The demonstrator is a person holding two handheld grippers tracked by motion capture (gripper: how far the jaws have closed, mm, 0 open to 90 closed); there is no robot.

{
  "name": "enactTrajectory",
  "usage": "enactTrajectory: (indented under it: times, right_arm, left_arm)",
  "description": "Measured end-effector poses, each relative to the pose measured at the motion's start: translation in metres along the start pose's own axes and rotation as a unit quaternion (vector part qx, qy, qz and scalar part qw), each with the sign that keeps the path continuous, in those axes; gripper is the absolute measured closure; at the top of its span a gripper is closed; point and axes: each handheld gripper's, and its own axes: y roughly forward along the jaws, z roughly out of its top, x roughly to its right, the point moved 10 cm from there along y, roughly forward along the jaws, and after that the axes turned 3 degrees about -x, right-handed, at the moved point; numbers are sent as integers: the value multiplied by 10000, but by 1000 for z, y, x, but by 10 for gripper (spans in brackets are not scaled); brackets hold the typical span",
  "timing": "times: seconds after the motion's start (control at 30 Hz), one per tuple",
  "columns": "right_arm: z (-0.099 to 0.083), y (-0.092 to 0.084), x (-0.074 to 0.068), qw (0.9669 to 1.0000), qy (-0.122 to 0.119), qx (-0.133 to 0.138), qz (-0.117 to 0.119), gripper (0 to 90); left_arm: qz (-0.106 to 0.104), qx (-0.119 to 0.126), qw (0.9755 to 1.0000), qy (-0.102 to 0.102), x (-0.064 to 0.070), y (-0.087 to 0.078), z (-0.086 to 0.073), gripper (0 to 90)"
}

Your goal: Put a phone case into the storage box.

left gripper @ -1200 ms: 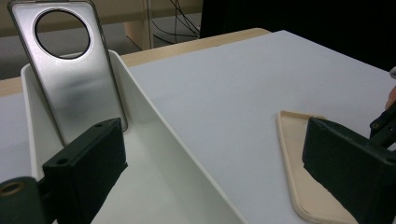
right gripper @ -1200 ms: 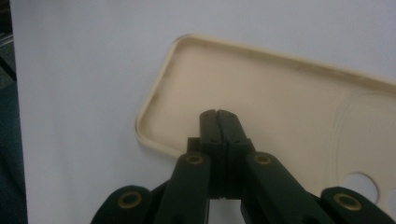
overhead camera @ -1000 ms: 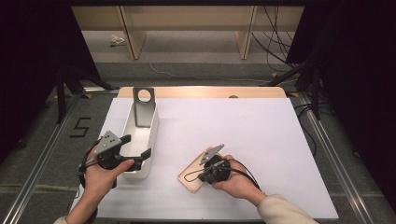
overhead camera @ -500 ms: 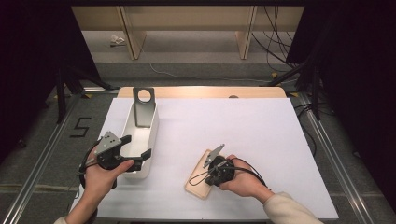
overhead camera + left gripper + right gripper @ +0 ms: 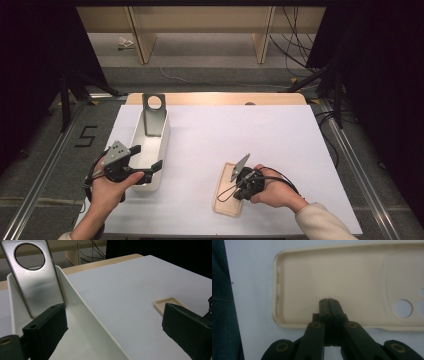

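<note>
The beige phone case [image 5: 332, 287] lies flat on the table [image 5: 280, 140] right under the right gripper [image 5: 328, 301] — jaws pressed together, empty — its long axis running toward the person.

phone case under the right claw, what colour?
Pale beige/cream phone case, lying open side up; clearest in the right gripper view.
</note>
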Motion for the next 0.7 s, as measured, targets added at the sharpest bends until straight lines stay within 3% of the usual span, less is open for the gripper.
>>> enactTrajectory:
  times: [0.37,0.7]
  right_arm:
    - [-16,-7,7,9994,-192,-293,-11,900]
    - [-29,-13,16,9993,14,-352,-93,900]
  left_arm:
    - [-21,-6,10000,-1,1,1,0,56]
    - [-9,-15,10000,7,1,1,0,56]
